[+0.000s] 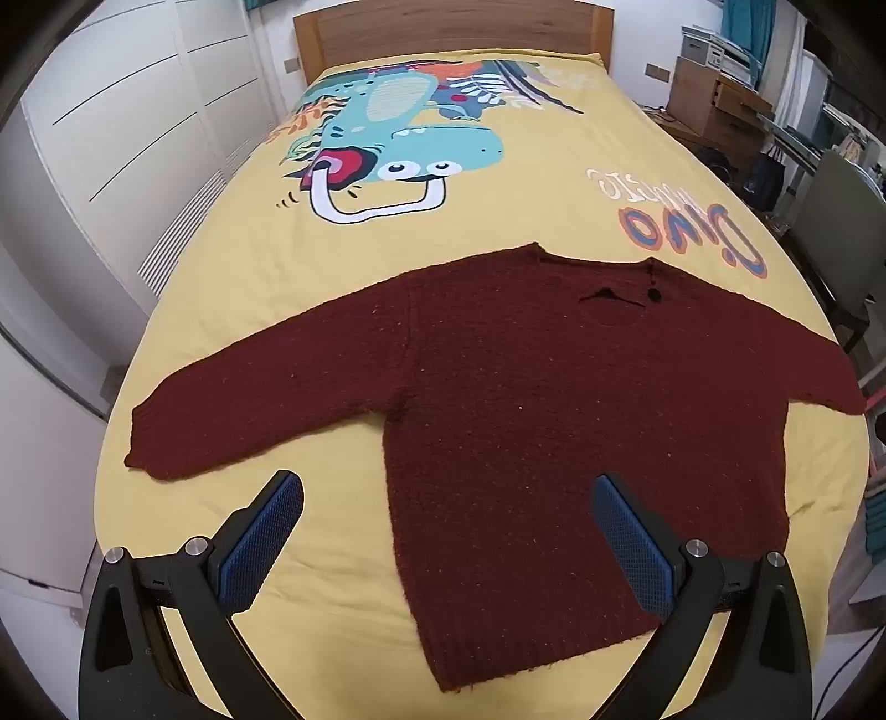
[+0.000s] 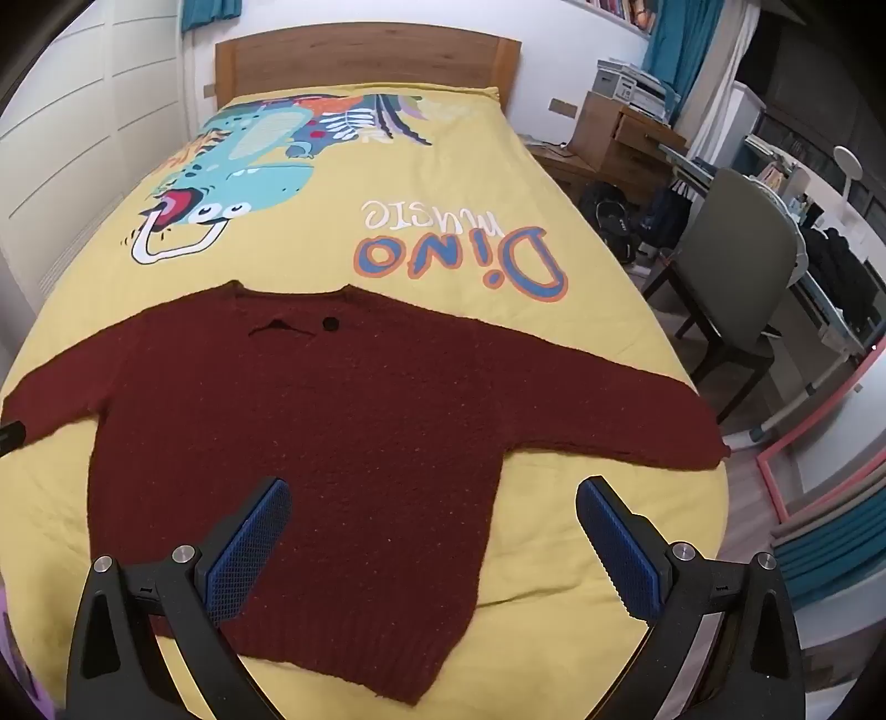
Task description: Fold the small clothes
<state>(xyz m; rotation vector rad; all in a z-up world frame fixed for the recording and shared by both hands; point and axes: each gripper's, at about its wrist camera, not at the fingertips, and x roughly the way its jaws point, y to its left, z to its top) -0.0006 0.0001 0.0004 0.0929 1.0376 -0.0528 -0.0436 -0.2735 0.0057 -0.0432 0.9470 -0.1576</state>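
Observation:
A dark red knitted sweater [image 1: 526,399] lies flat on the yellow bed cover [image 1: 266,277], both sleeves spread out and the neckline toward the headboard. It also shows in the right wrist view [image 2: 332,421]. My left gripper [image 1: 448,498] is open and empty, held above the sweater's lower left side near the hem. My right gripper [image 2: 432,504] is open and empty, held above the sweater's lower right side. A bit of the left gripper shows at the left edge of the right wrist view [image 2: 11,432].
The bed cover [image 2: 554,221] bears a dinosaur print and "Dino music" lettering. A wooden headboard [image 1: 454,33] stands at the far end. White wardrobe doors [image 1: 127,111] line the left. A grey chair [image 2: 736,266], desk and bags stand to the right.

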